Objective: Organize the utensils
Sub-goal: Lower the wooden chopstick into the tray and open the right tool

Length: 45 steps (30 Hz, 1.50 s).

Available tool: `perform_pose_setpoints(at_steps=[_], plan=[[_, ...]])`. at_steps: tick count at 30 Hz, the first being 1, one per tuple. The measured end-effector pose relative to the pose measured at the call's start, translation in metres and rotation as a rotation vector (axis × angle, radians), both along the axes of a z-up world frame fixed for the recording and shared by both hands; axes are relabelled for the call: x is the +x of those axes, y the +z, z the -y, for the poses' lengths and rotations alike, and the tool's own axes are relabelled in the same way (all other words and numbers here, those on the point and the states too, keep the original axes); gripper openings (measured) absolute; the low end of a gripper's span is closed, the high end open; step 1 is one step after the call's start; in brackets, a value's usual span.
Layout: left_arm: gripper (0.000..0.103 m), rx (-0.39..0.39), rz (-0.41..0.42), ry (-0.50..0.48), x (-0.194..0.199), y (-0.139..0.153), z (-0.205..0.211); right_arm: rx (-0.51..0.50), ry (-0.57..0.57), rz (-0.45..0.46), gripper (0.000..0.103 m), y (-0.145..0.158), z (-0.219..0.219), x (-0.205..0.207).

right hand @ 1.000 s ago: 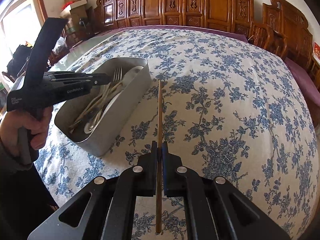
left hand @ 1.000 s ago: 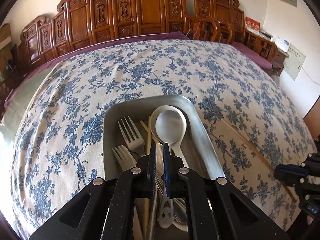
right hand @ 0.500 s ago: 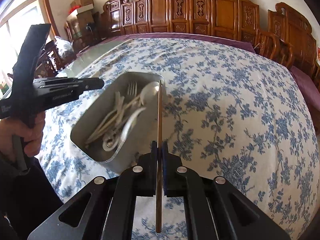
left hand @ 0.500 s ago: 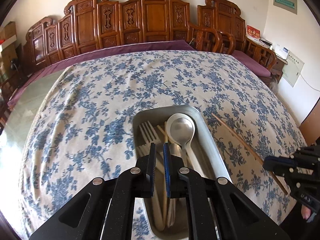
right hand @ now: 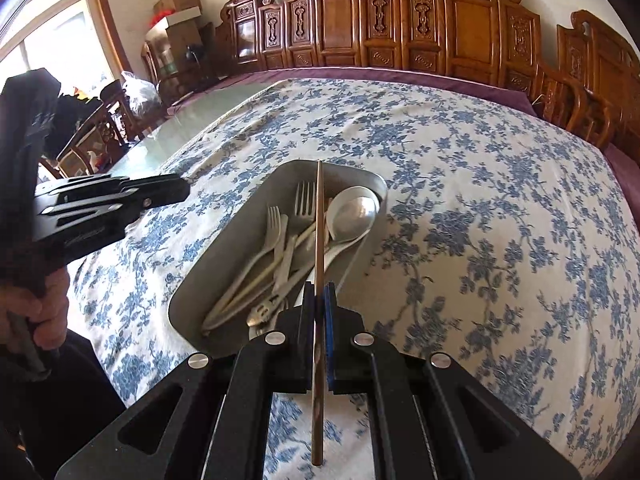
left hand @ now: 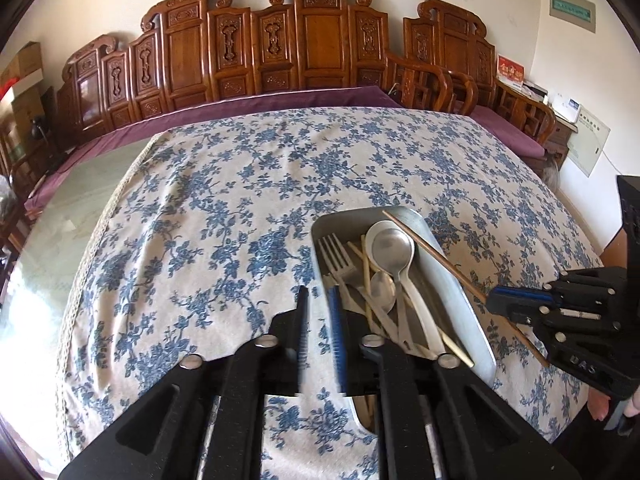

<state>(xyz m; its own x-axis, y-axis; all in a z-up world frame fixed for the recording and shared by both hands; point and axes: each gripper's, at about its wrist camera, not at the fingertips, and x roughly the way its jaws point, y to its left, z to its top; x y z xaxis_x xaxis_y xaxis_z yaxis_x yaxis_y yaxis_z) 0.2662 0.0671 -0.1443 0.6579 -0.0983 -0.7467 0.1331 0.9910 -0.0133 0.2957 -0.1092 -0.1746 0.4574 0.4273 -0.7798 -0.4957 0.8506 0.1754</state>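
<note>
A metal tray on the blue-flowered cloth holds forks, a steel spoon and pale chopsticks. My left gripper hangs over the cloth just left of the tray. Its jaws are opening with nothing between them. My right gripper is shut on a brown chopstick, which lies lengthwise above the tray and its spoon. In the left wrist view that chopstick slants over the tray's right wall from the right gripper. The left gripper shows at the left, held by a hand.
The flowered tablecloth covers a large table with a bare glass strip at its left. Carved wooden chairs line the far side. Boxes and a window stand at the far left in the right wrist view.
My left gripper drew back and left off the tray, and its jaws parted. My right gripper carried the brown chopstick leftward until it hangs over the tray.
</note>
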Motion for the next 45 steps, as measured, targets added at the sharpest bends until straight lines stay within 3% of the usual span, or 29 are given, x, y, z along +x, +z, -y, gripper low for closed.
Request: perform_pose_setpoints(at_steps=[8,24,33,45], plan=[[0.026,-0.008,-0.008,0.026,-0.005,-0.014,-0.016,0.017,-0.007,-0.034,0.006,-0.008,-0.024,0.019],[0.026,-0.045,-0.016,0.047,-0.005,-0.029,-0.028,0.0,-0.051,-0.101,0.006,-0.037,-0.057,0.045],[0.026,-0.046,-0.017,0.048,-0.004,-0.031,-0.028,-0.056,-0.049,-0.075,0.006,-0.04,-0.058,0.033],[0.026,-0.041,-0.006,0.053,-0.008,-0.026,-0.026,-0.002,-0.01,-0.04,0.006,-0.026,-0.052,0.021]])
